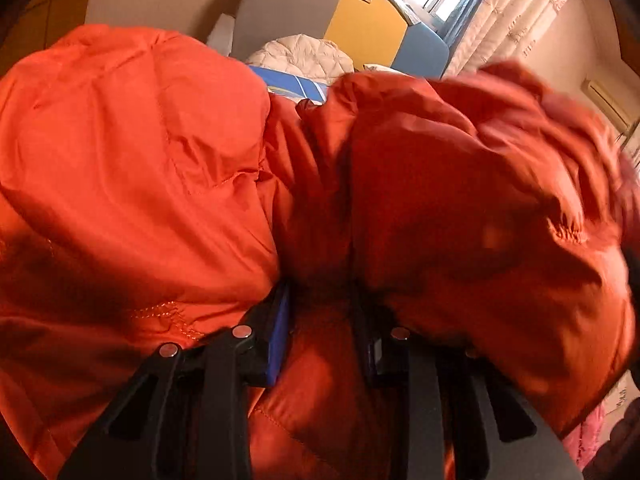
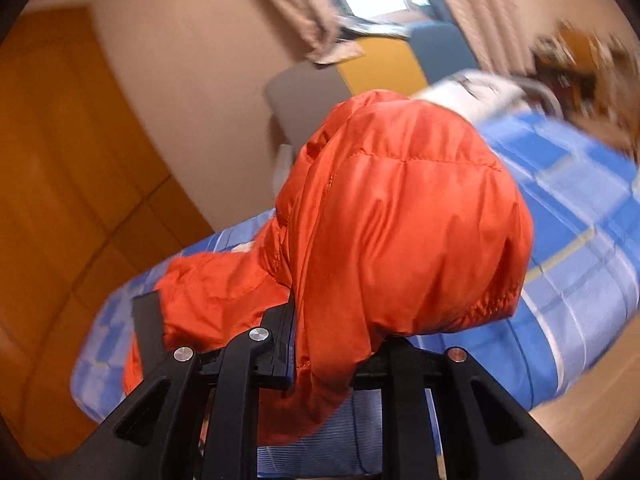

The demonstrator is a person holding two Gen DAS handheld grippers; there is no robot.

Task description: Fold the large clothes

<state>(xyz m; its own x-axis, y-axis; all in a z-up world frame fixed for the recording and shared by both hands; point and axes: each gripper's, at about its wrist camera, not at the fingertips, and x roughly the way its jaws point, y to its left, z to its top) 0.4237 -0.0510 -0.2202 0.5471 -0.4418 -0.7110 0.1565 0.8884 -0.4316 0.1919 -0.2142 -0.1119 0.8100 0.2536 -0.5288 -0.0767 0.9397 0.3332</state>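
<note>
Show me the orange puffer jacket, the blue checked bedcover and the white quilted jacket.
orange puffer jacket [image 2: 400,220]: right wrist view, bulging quilted panel.
blue checked bedcover [image 2: 580,232]: right wrist view, bare stretch right of the jacket.
white quilted jacket [image 1: 300,54]: left wrist view, its rounded top.

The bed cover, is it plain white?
No, the bed cover is a blue check with pale stripes, lying under the orange jacket.

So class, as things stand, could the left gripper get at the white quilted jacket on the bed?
Probably not yet. The left gripper is shut on the orange puffer jacket, whose bulk lies between it and the white quilted jacket.
</note>
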